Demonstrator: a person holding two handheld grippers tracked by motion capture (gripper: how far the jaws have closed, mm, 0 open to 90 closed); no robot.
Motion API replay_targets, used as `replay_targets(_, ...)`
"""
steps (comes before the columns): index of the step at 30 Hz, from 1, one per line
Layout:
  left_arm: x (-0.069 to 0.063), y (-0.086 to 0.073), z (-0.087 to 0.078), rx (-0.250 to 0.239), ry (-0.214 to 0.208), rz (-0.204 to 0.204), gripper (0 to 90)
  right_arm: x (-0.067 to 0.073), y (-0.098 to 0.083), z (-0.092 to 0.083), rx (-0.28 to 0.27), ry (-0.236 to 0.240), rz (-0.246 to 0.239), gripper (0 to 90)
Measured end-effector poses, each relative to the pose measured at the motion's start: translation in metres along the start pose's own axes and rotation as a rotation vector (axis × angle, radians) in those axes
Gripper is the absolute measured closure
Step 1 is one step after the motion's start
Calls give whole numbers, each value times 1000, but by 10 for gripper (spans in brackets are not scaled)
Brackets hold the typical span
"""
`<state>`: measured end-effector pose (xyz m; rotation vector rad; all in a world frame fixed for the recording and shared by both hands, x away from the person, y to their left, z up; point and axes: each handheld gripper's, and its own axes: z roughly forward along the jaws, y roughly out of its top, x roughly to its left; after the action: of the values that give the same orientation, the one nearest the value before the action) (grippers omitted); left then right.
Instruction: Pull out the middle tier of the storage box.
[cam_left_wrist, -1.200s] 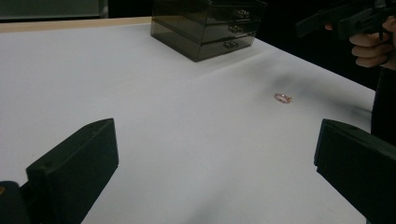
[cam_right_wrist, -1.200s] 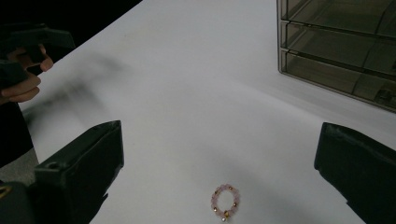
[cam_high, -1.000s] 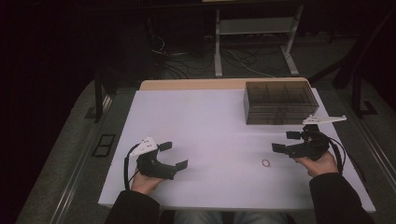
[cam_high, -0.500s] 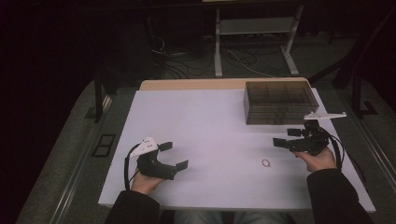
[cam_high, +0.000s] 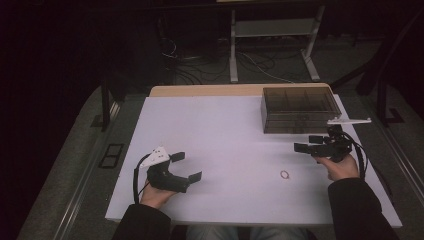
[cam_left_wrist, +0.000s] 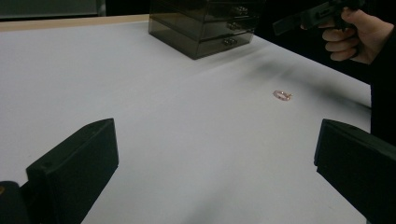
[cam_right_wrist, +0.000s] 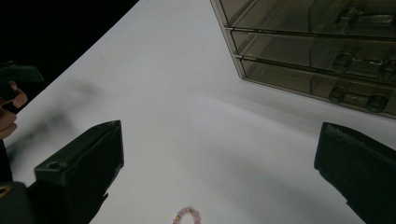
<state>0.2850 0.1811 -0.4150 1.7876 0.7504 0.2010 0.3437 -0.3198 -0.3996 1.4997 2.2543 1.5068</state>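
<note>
A small pink beaded ring (cam_high: 285, 174) lies on the white table (cam_high: 225, 130) right of centre; it also appears as the ring (cam_left_wrist: 281, 95) and the ring (cam_right_wrist: 187, 216). My right gripper (cam_high: 306, 144) hovers above the table just behind and right of the ring, jaws wide apart and empty, pointing left. My left gripper (cam_high: 186, 167) rests near the front left edge, open and empty, pointing right toward the ring. A smoky transparent drawer box (cam_high: 300, 110) stands at the back right, its drawers shut with round knobs (cam_right_wrist: 376, 103).
The drawer box (cam_left_wrist: 205, 25) sits close behind the right gripper. The table's wooden far edge (cam_high: 210, 90) borders a dark floor with cables and a white frame stand (cam_high: 272, 45). Open table surface lies between the two grippers.
The right gripper has lifted slightly and shifted toward the drawer box, away from the ring. The left gripper has stayed put.
</note>
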Motion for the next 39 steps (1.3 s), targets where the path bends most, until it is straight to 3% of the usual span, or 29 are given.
replay_targets(21,0,0,1,10,-3,6,0,-19,3,11,-16,46,92,8)
replay_targets(30,0,0,2,10,-5,7,0,-24,3,17,1,69,154,8)
replay_targets(39,0,1,2,11,-5,10,0,-32,2,19,-34,112,240,8)
